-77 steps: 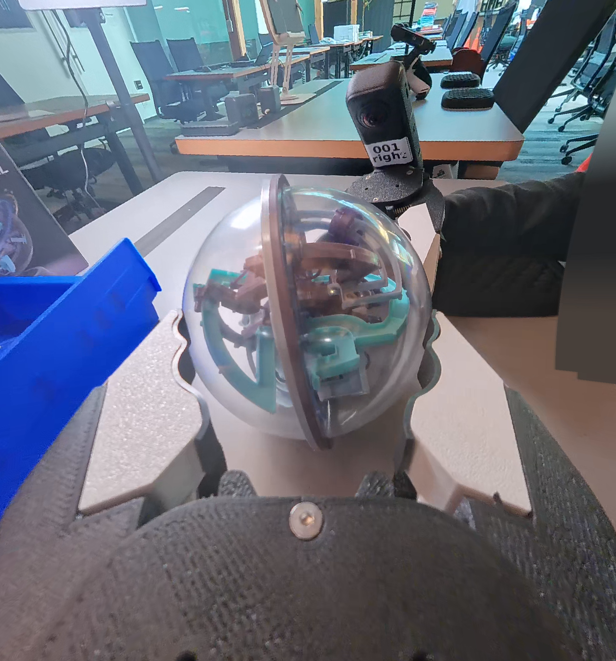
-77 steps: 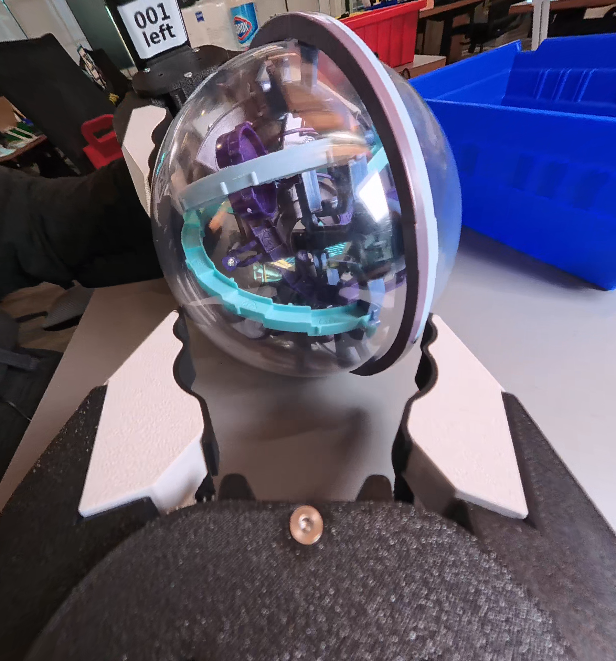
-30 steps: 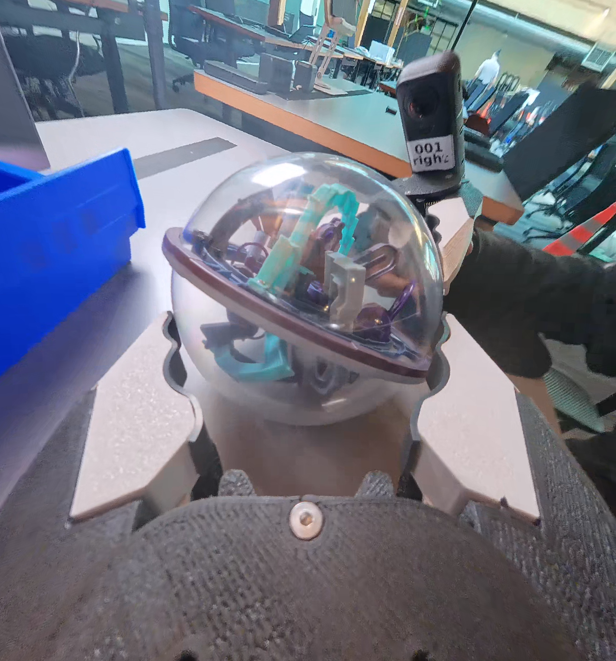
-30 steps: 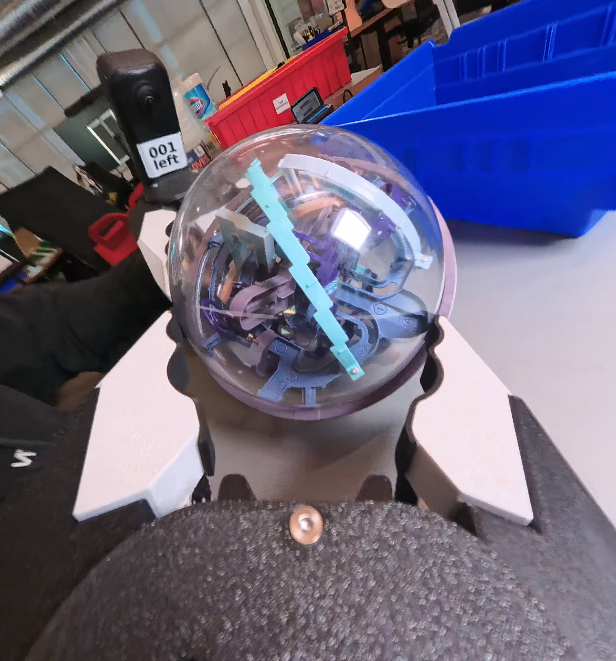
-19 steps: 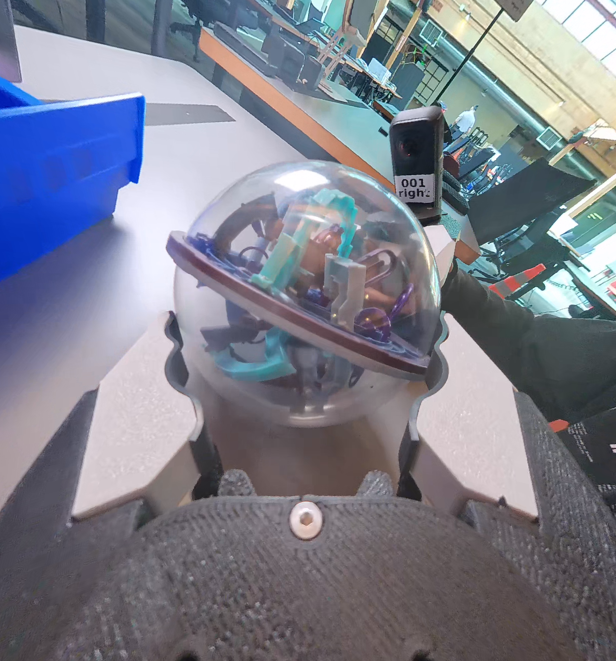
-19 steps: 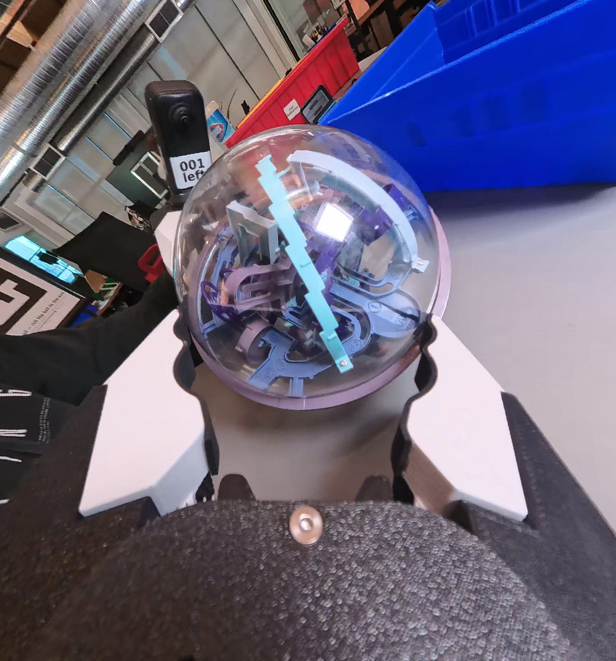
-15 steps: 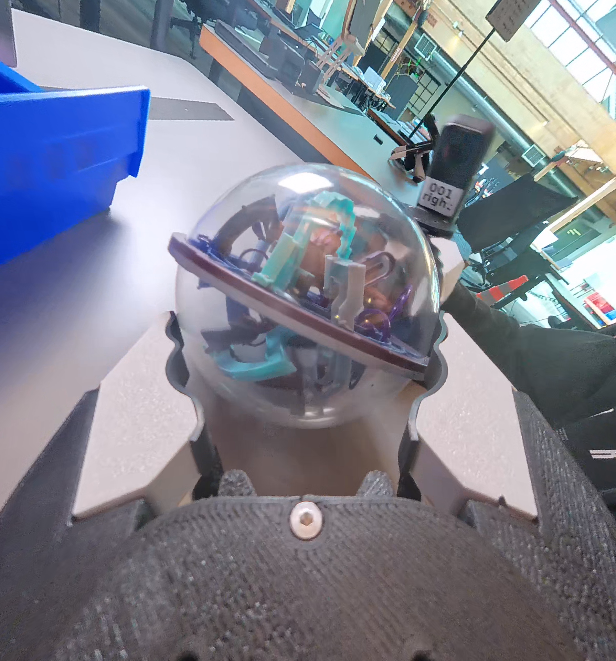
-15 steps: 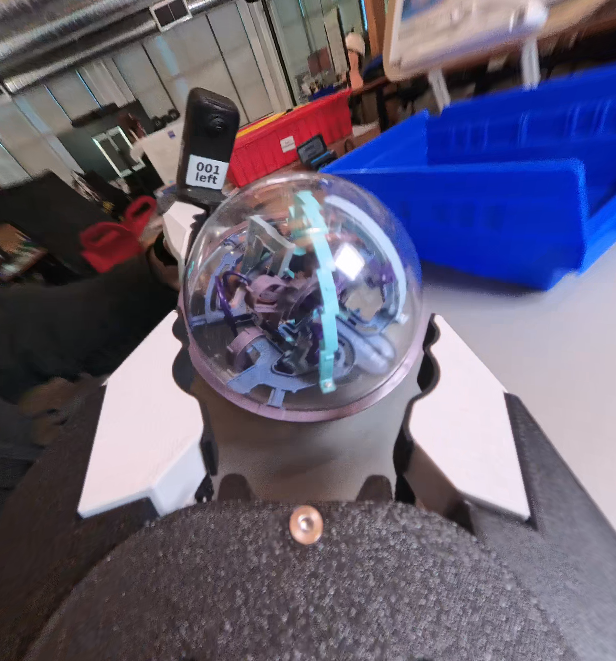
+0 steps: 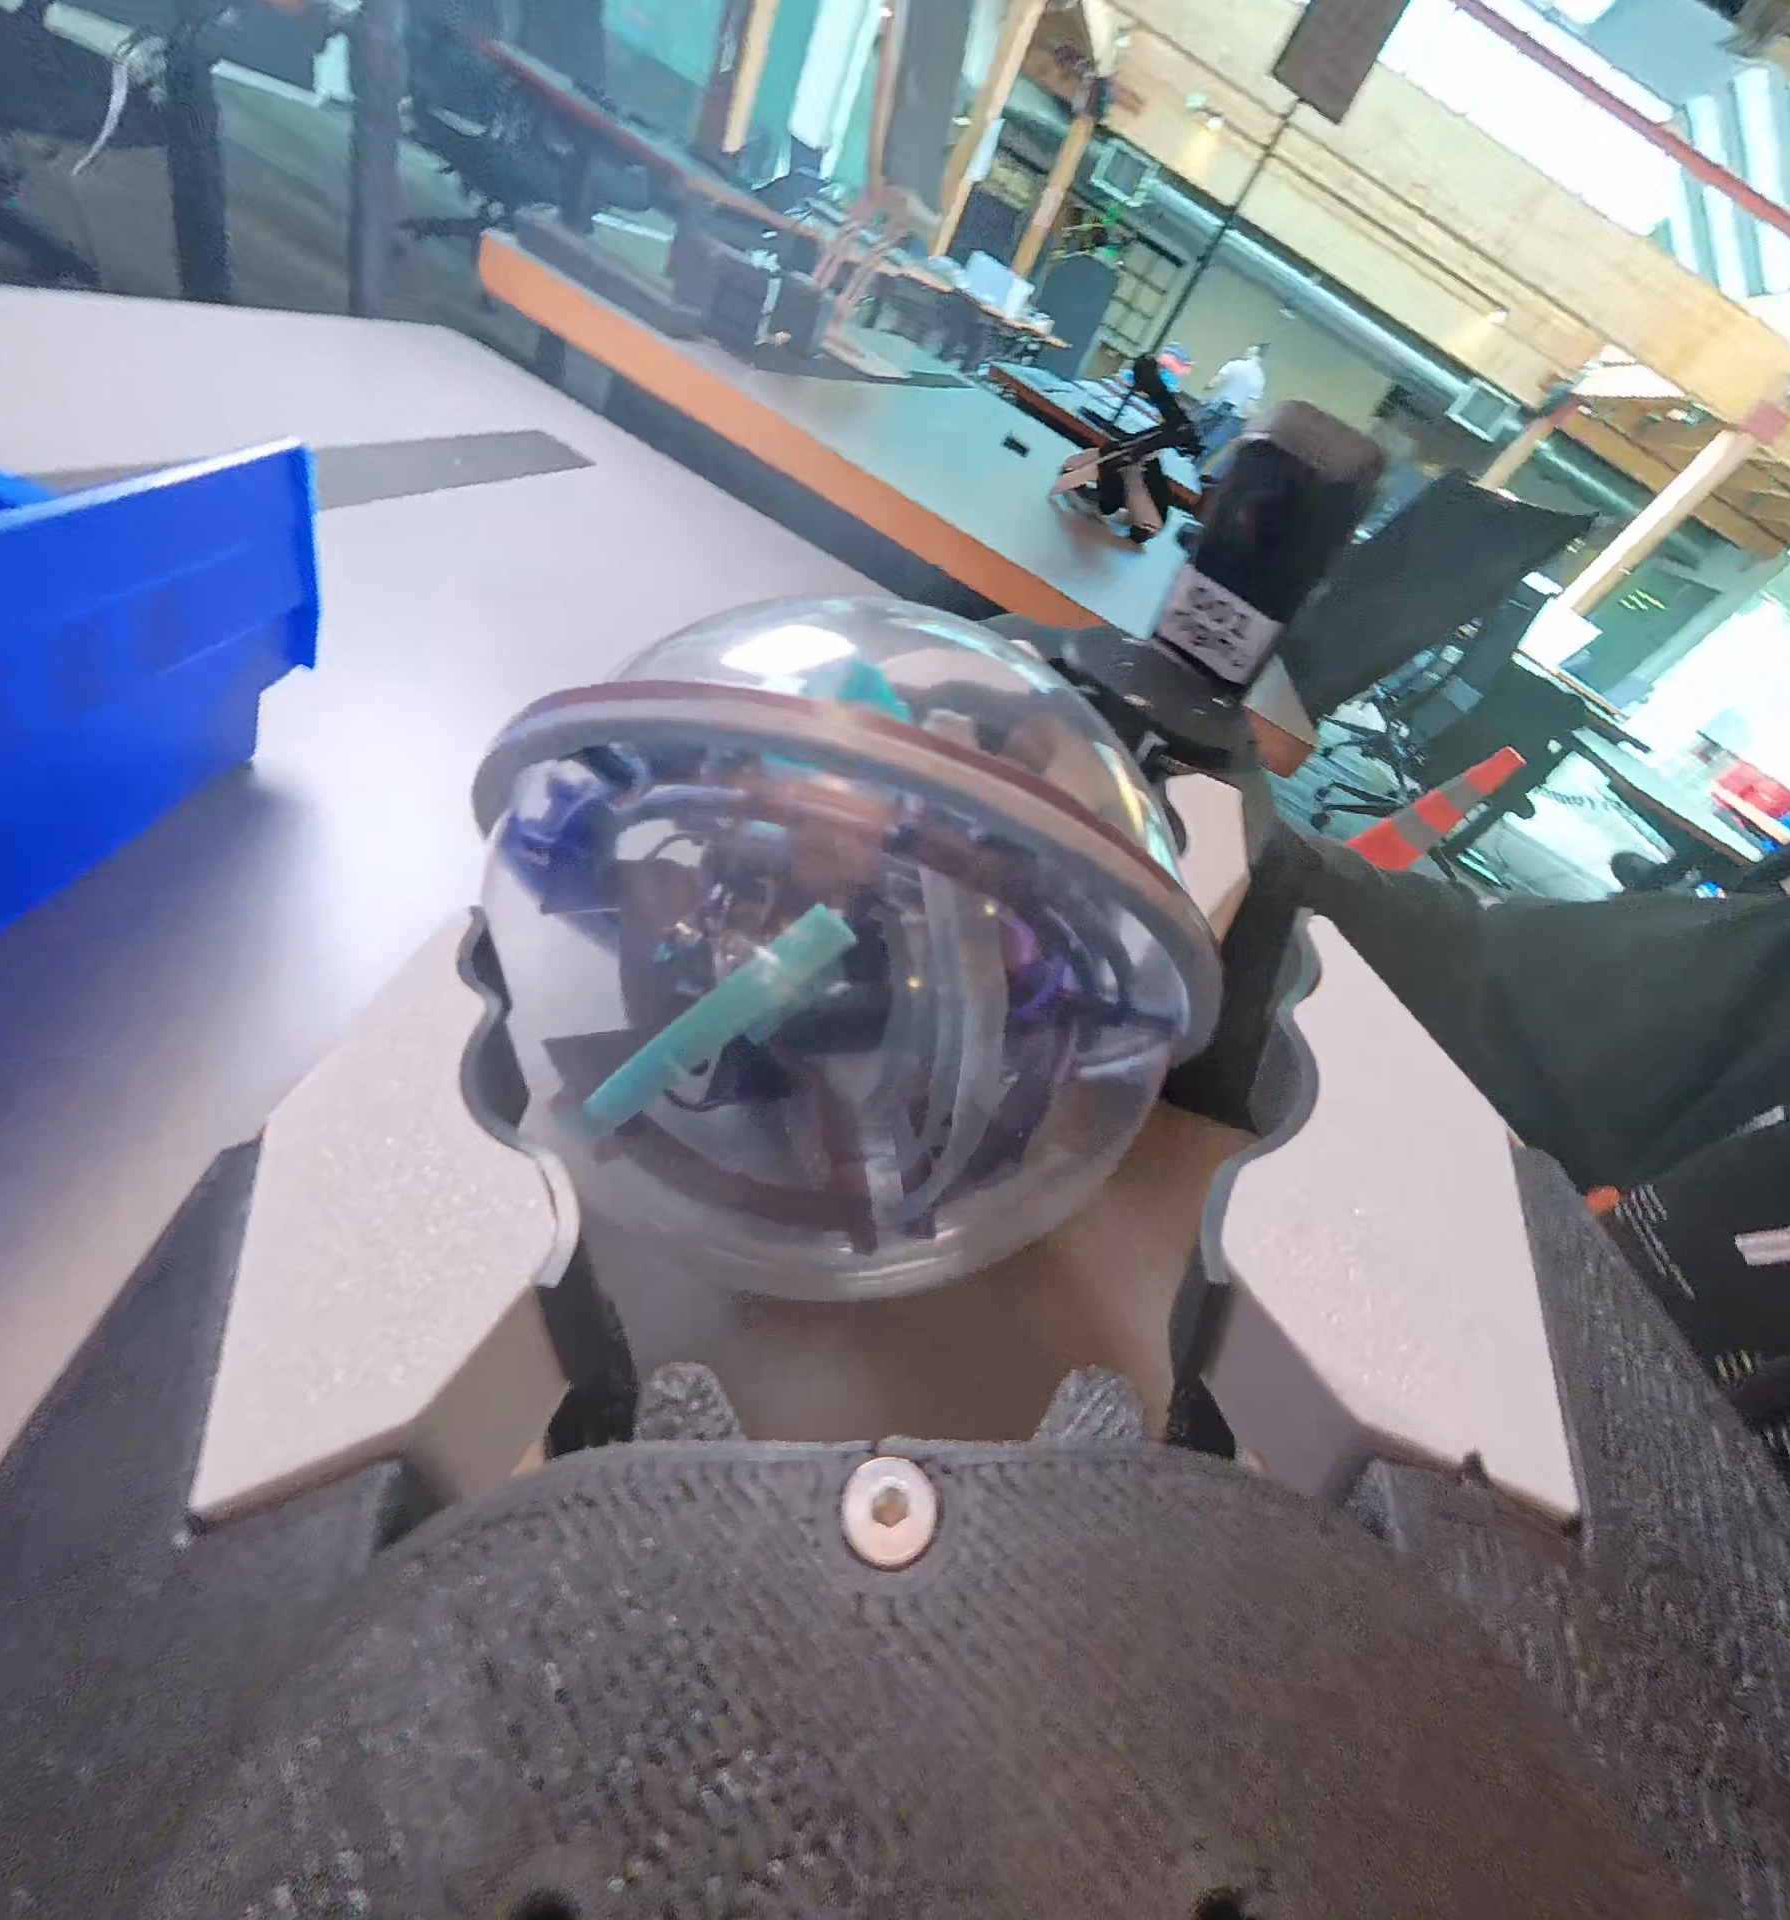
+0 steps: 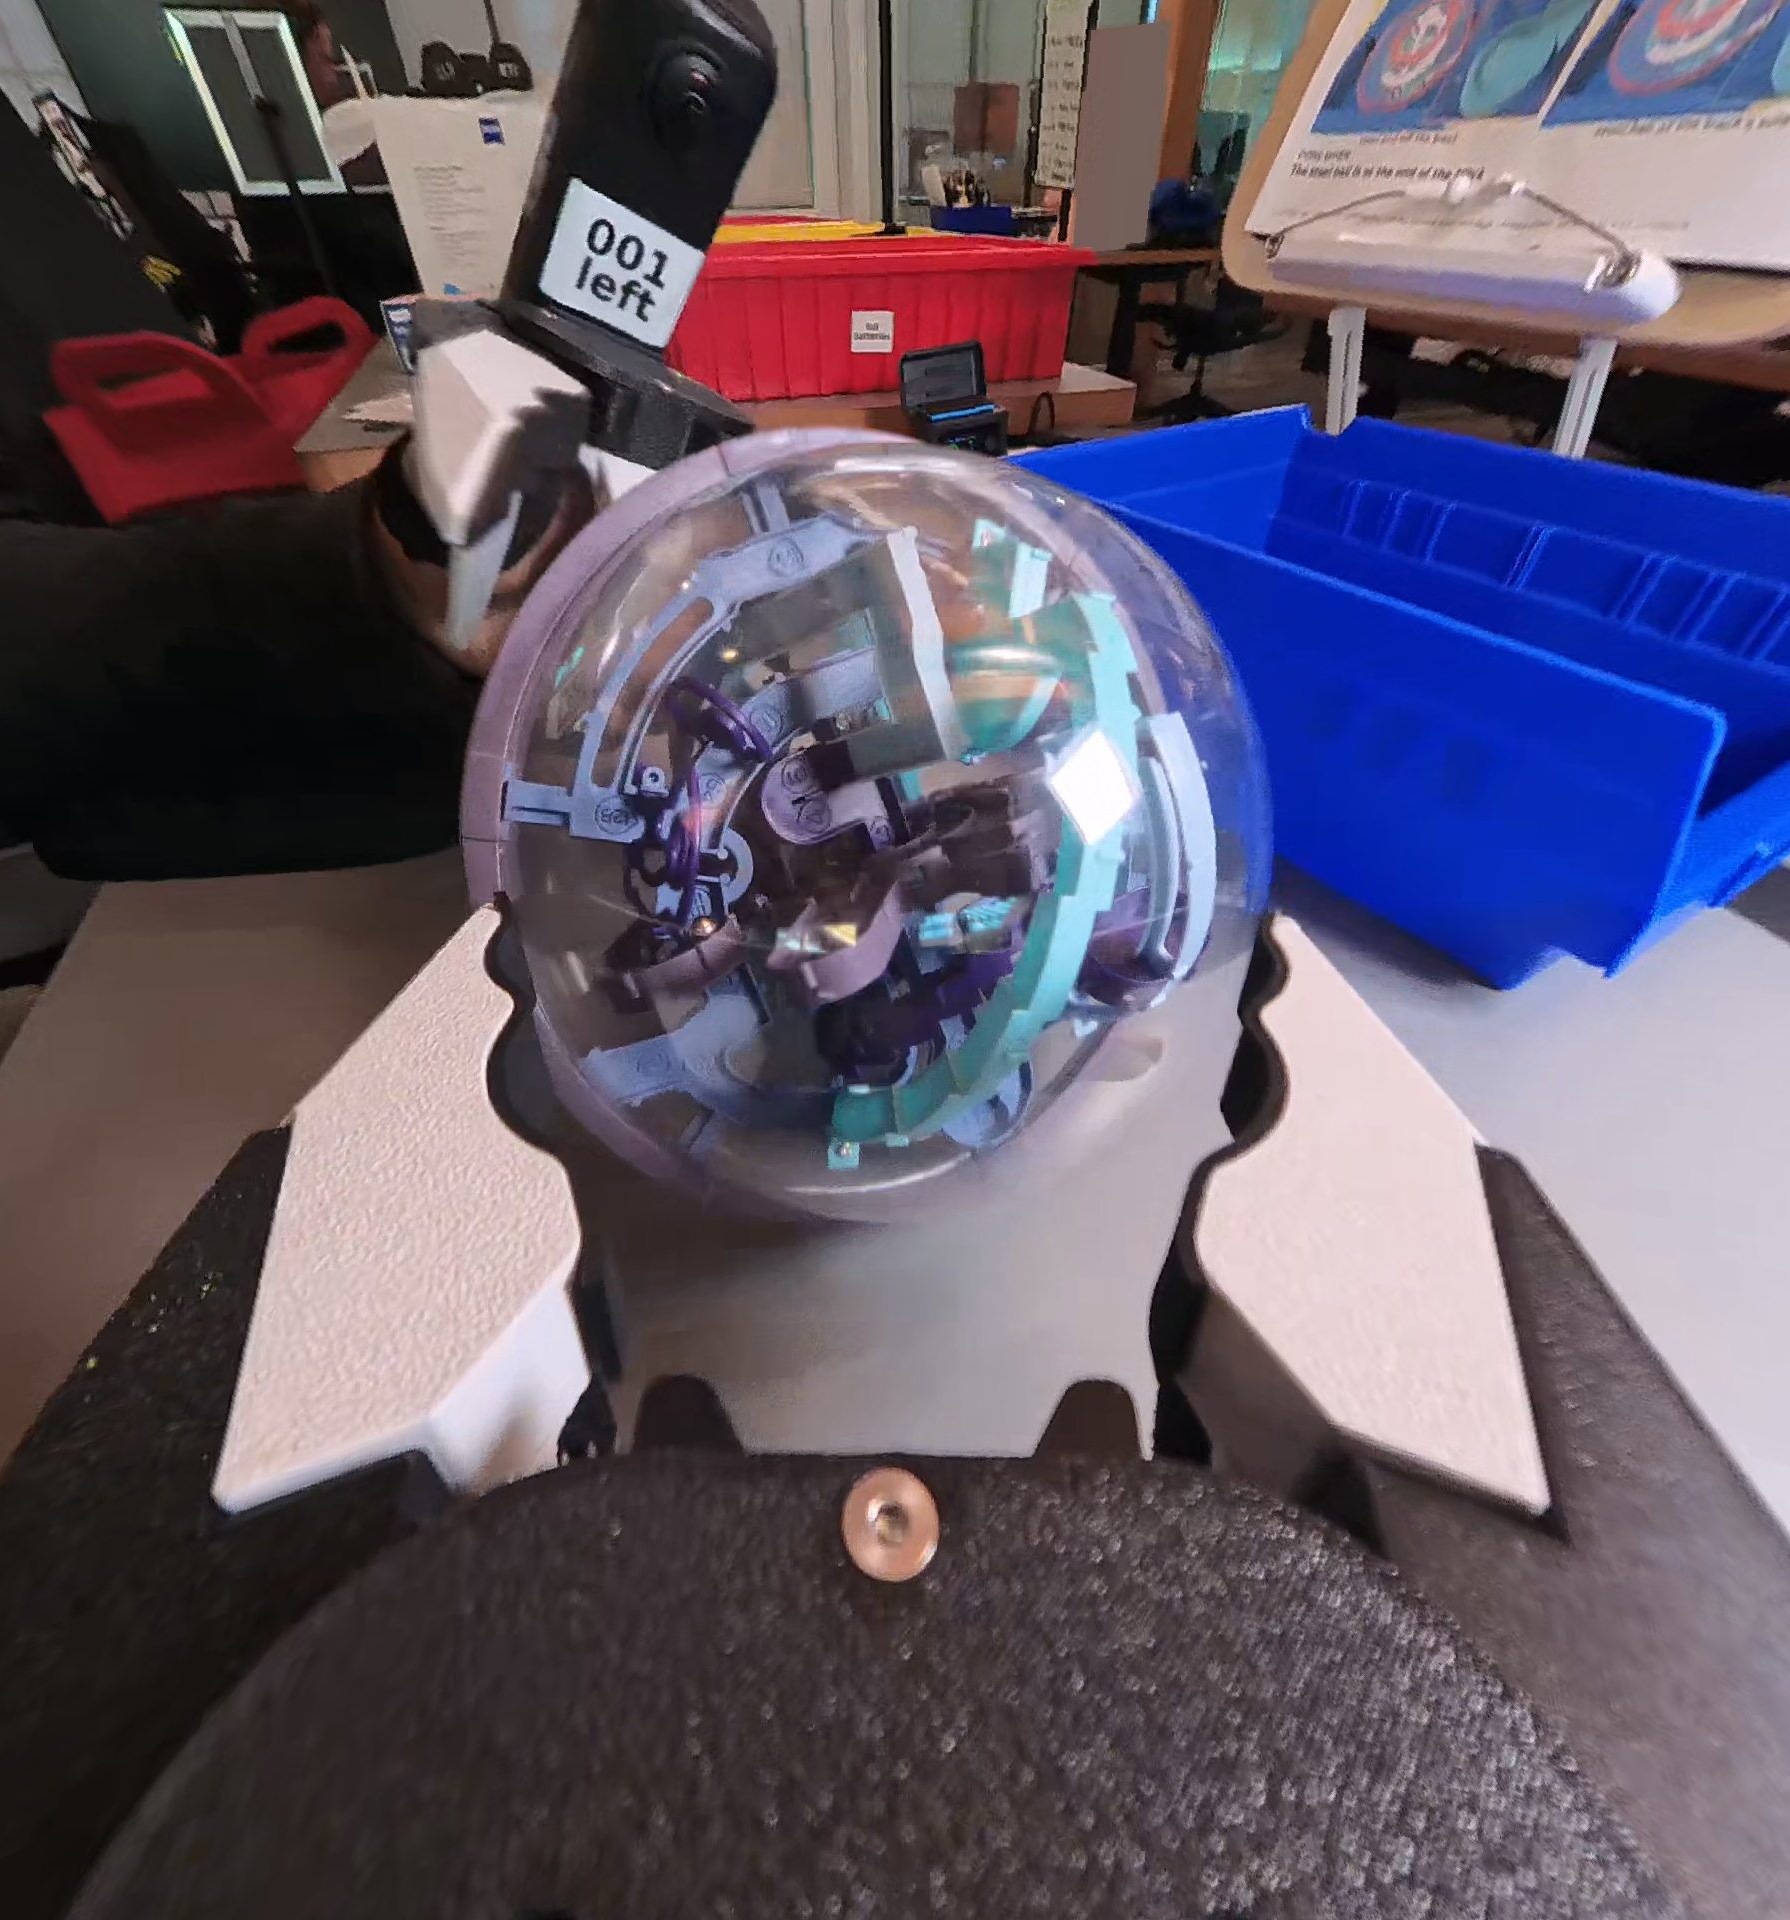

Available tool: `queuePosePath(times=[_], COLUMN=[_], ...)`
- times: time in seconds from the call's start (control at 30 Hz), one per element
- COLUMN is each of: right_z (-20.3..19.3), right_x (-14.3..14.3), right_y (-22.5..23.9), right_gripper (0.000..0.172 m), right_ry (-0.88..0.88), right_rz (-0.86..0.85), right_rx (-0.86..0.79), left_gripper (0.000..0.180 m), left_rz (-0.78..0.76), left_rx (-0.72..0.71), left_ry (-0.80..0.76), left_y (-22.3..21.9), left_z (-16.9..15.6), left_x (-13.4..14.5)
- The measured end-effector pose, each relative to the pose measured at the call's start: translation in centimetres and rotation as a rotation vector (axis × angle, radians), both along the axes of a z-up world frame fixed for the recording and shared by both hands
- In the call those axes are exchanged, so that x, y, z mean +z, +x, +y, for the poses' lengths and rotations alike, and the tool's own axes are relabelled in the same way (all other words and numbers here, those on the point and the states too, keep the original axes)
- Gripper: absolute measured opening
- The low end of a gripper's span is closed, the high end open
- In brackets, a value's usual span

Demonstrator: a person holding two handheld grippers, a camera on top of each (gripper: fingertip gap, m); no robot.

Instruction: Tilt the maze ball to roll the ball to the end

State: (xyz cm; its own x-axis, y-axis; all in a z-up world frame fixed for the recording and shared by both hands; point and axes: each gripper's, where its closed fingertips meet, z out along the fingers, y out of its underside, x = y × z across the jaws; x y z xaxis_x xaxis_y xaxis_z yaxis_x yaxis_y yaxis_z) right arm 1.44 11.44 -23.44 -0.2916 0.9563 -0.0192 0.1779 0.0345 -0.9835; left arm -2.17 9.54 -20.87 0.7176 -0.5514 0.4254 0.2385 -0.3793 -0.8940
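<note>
The clear maze ball (image 9: pixel 829 966) with teal, purple and grey tracks sits between the fingers of my left gripper (image 9: pixel 886 1039), low over the grey table (image 9: pixel 195 987). Its dark rim arches over its top. The left pad (image 9: pixel 486 1039) touches the shell. The right gripper's dark finger (image 9: pixel 1229 987) lies along the ball's right edge. In the right wrist view my right gripper (image 10: pixel 875 987) is shut on the same ball (image 10: pixel 860 831), with both pads at its sides. A small shiny ball (image 10: pixel 704 923) rests on a purple track. The left gripper's white finger (image 10: pixel 475 457) presses the ball's upper left.
A blue bin (image 9: pixel 112 665) stands left of the ball; it is on the right in the right wrist view (image 10: pixel 1493 675). A person's dark sleeves (image 9: pixel 1597 1018) (image 10: pixel 195 675) reach in. A red bin (image 10: pixel 870 301) and a stand with a picture sheet (image 10: pixel 1493 156) are behind.
The ball has turned in both grasps. Its rim went from slanting across the middle to arching over the top in the left view, and swung to the left side in the right view.
</note>
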Motion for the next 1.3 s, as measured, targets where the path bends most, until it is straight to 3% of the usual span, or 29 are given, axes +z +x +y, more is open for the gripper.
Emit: queuePosePath(times=[0.17, 0.3, 0.57, 0.73, 0.87, 1.03, 1.3], right_z=[0.7, 1.0, 1.3, 2.5, 1.9, 0.7, 0.8], right_x=[-0.1, -0.3, -0.8, 0.8, 2.6, 1.0, -0.4], right_y=[0.1, 0.3, 0.6, 1.0, 1.5, 0.7, 0.6], right_gripper=[0.128, 0.125, 0.124, 0.114, 0.117, 0.126, 0.119], right_ry=[-0.114, -0.200, -0.316, -0.184, -0.007, 0.142, 0.069], right_rz=[-0.008, -0.021, -0.077, -0.003, 0.079, 0.039, -0.023], right_rx=[0.016, 0.040, 0.064, -0.014, -0.031, -0.043, -0.021], left_gripper=[0.139, 0.138, 0.143, 0.142, 0.141, 0.140, 0.137], left_rz=[0.157, 0.306, 0.317, 0.310, 0.304, 0.324, 0.377], left_rx=[-0.063, -0.047, -0.024, 0.035, 0.057, 0.081, 0.140], left_ry=[0.109, 0.099, 0.051, 0.011, -0.003, -0.015, 0.068], left_y=[-0.4, -0.5, 0.3, -0.2, -0.1, 0.2, 0.0], left_z=[-1.0, -0.1, 0.6, 0.7, 0.9, 0.8, 0.5], left_x=[-1.1, -3.3, -3.7, -3.8, -3.6, -3.1, -1.2])
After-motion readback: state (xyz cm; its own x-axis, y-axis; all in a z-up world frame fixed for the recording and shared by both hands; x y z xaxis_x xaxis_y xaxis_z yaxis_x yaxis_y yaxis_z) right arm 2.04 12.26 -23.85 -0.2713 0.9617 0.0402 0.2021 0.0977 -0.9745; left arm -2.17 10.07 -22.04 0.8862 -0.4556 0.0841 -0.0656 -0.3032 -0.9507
